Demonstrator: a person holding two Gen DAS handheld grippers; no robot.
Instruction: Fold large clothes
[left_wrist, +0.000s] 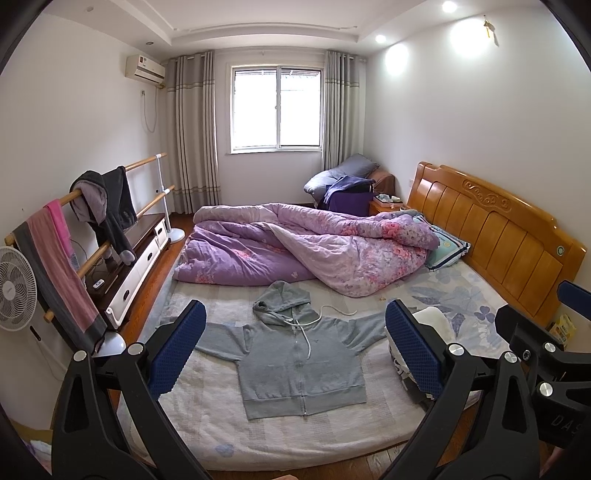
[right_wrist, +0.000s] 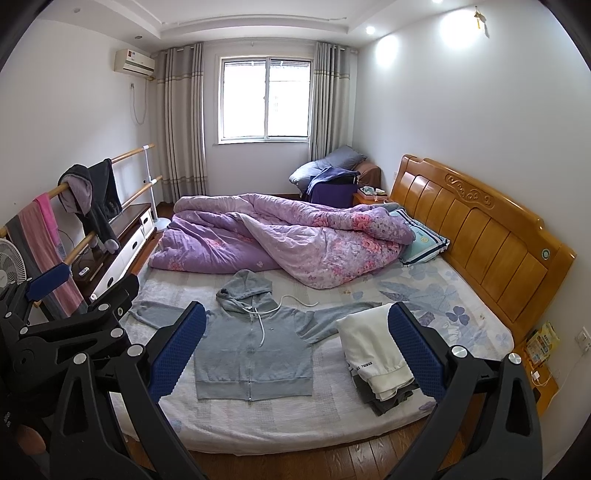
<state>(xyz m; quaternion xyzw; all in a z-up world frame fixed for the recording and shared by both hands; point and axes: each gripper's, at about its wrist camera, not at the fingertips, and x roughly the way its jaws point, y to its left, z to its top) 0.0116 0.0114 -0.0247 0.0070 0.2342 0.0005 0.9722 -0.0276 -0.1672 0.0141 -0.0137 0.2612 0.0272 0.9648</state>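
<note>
A grey zip hoodie lies flat and face up on the bed, sleeves spread, hood toward the quilt, white drawstring loose. It also shows in the right wrist view. My left gripper is open and empty, held above the bed's near edge with the hoodie between its blue pads. My right gripper is open and empty too, to the right of the left one, over the hoodie's right sleeve and a stack of folded clothes. The right gripper's body shows at the edge of the left wrist view.
A purple floral quilt is bunched across the far half of the bed. A pillow lies by the wooden headboard. A rail with hung clothes, a fan and a TV cabinet stand left.
</note>
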